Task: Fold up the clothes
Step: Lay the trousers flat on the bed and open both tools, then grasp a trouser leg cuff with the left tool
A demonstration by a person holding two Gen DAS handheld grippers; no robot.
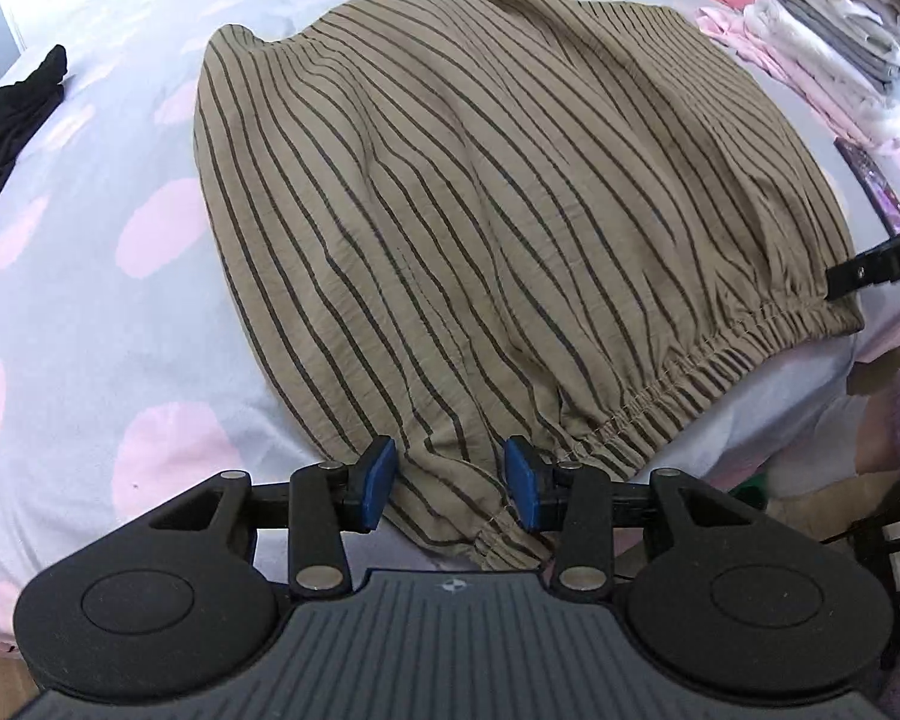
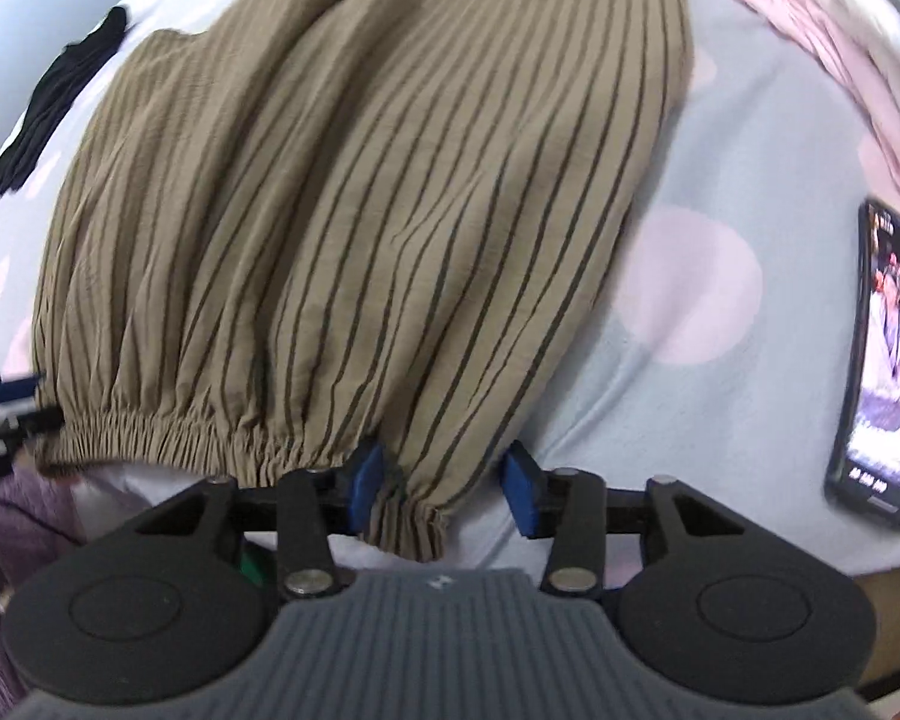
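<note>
An olive-brown garment with dark stripes (image 1: 480, 192) lies spread on the bed, its elastic waistband along the near edge; it also fills the right wrist view (image 2: 342, 198). My left gripper (image 1: 450, 489) is open, its blue pads either side of the waistband's left corner (image 1: 486, 534). My right gripper (image 2: 444, 492) is open, its pads astride the waistband's right corner (image 2: 408, 528). The right gripper's black finger (image 1: 870, 267) shows at the waistband's far end in the left wrist view. The left gripper (image 2: 6, 414) shows blurred at the left edge of the right wrist view.
The bed sheet (image 1: 90, 300) is pale blue with pink dots. A black garment (image 1: 12, 114) lies at the left. Stacked folded clothes (image 1: 840, 42) sit at the back right. A phone with a lit screen (image 2: 888, 360) lies right of the garment.
</note>
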